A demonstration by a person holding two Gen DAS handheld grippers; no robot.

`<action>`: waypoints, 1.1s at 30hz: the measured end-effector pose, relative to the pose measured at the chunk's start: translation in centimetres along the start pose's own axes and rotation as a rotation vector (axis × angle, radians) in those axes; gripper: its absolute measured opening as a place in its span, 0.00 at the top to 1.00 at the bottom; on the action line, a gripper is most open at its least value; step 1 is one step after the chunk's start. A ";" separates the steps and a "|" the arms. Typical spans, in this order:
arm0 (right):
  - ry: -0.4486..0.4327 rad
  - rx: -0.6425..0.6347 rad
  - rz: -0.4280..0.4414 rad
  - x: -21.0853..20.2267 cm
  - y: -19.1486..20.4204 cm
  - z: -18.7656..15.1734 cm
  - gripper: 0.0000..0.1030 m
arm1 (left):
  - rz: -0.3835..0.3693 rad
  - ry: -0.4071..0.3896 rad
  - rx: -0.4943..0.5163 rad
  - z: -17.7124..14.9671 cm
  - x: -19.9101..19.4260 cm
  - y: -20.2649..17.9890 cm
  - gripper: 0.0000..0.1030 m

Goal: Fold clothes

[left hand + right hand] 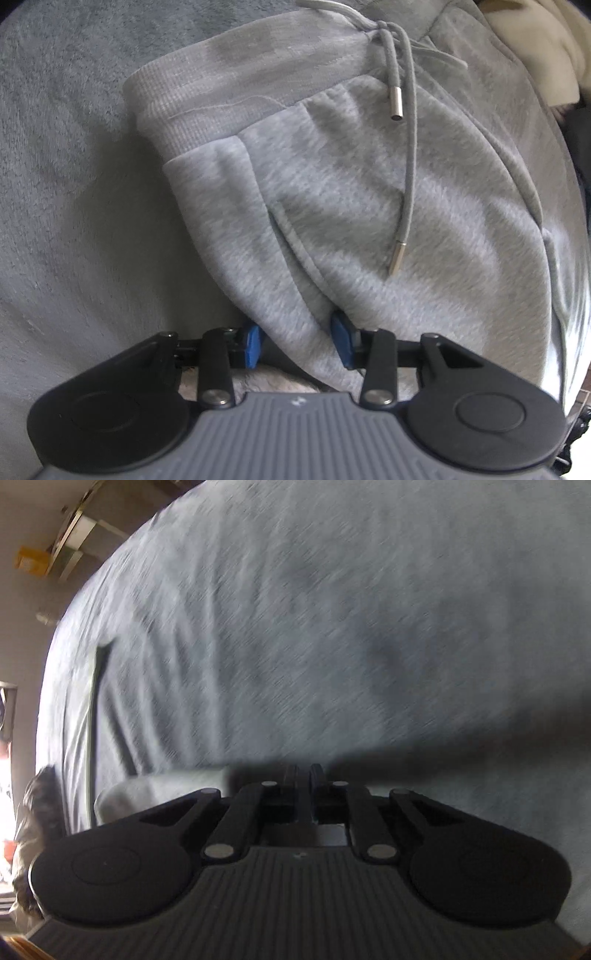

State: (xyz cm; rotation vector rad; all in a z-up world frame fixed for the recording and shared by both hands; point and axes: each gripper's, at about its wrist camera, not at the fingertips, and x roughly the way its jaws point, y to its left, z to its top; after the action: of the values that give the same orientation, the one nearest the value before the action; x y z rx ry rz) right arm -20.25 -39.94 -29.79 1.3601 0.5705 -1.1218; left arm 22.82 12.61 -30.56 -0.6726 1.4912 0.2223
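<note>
Left tool (298, 341) clamps grey sweatpants (332, 206), tips hidden; right tool (303, 775) closed, blurred.

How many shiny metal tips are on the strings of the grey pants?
2. One metal tip lies just below the waistband; the other metal tip lies lower, near the pocket. None seem hidden.

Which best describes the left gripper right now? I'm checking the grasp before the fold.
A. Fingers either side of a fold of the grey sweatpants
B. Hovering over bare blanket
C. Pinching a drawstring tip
A: the left gripper's blue fingers flank a bunched edge of the grey sweatpants; the drawstring tips lie free.
</note>
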 end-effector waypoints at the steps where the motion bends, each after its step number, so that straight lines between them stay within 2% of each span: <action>1: -0.021 -0.053 -0.005 -0.5 0.7 0.4 0.93 | 0.008 -0.002 0.006 0.0 0.1 -0.4 0.59; 3: -0.062 -0.176 -0.011 -1.5 2.5 1.1 0.93 | 0.025 -0.005 0.017 0.1 0.3 -1.1 0.59; 5: -0.063 -0.446 0.014 -1.5 7.1 -0.4 0.90 | 0.036 -0.009 0.022 0.8 0.5 -1.6 0.58; 6: -0.063 -0.586 0.027 -1.5 9.5 -1.2 0.82 | 0.039 -0.010 0.022 1.1 0.7 -1.8 0.58; 7: -0.029 -0.714 0.062 -0.9 11.9 -3.0 0.75 | 0.042 -0.010 0.018 1.1 0.7 -2.0 0.56; 8: 0.010 -0.839 0.100 -0.2 14.3 -4.9 0.60 | 0.045 -0.010 0.014 1.2 0.7 -2.2 0.55; 10: 0.093 -1.053 0.174 1.4 18.7 -8.9 0.48 | 0.051 -0.009 0.005 1.2 0.8 -2.6 0.54; 11: 0.137 -1.136 0.209 2.4 20.6 -10.9 0.46 | 0.053 -0.008 0.000 1.2 0.8 -2.8 0.53; 13: 0.177 -1.249 0.215 3.9 23.6 -14.9 0.43 | 0.059 -0.006 -0.009 1.2 0.9 -3.2 0.52; 15: 0.169 -1.327 0.171 5.1 25.8 -17.8 0.41 | 0.064 -0.003 -0.015 1.5 1.0 -3.6 0.52; 18: 0.094 -1.326 0.051 6.9 27.6 -19.1 0.40 | 0.074 0.002 -0.015 2.0 1.3 -4.3 0.51; 21: 0.147 -1.133 -0.021 9.5 28.3 -17.1 0.39 | 0.089 0.008 -0.010 2.9 1.8 -5.1 0.49; 23: 0.236 -0.985 -0.019 10.8 28.0 -15.5 0.37 | 0.104 0.013 -0.005 3.2 2.1 -5.8 0.49; 25: 0.287 -0.906 -0.017 12.0 27.5 -14.5 0.36 | 0.114 0.019 -0.004 3.7 2.2 -6.4 0.48; 26: 0.268 -0.919 -0.016 11.7 27.7 -13.8 0.38 | 0.117 0.022 -0.004 3.9 2.3 -6.7 0.48; 28: 0.220 -0.960 -0.015 10.7 28.3 -12.2 0.57 | 0.120 0.027 -0.005 4.3 2.4 -7.1 0.48; 29: 0.195 -0.981 -0.015 10.2 28.5 -11.5 0.85 | 0.120 0.029 -0.006 4.4 2.5 -7.3 0.48; 30: 0.170 -1.001 -0.014 9.7 28.8 -10.7 0.97 | 0.120 0.031 -0.006 4.6 2.5 -7.5 0.48; 33: 0.096 -1.062 -0.013 8.3 29.6 -8.4 0.98 | 0.125 0.037 -0.006 5.2 2.6 -8.2 0.48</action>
State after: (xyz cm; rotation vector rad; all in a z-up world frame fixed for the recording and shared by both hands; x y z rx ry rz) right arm 11.18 -39.10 -24.70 0.4765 1.0470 -0.5775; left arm 31.81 8.13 -31.13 -0.5913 1.5704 0.3117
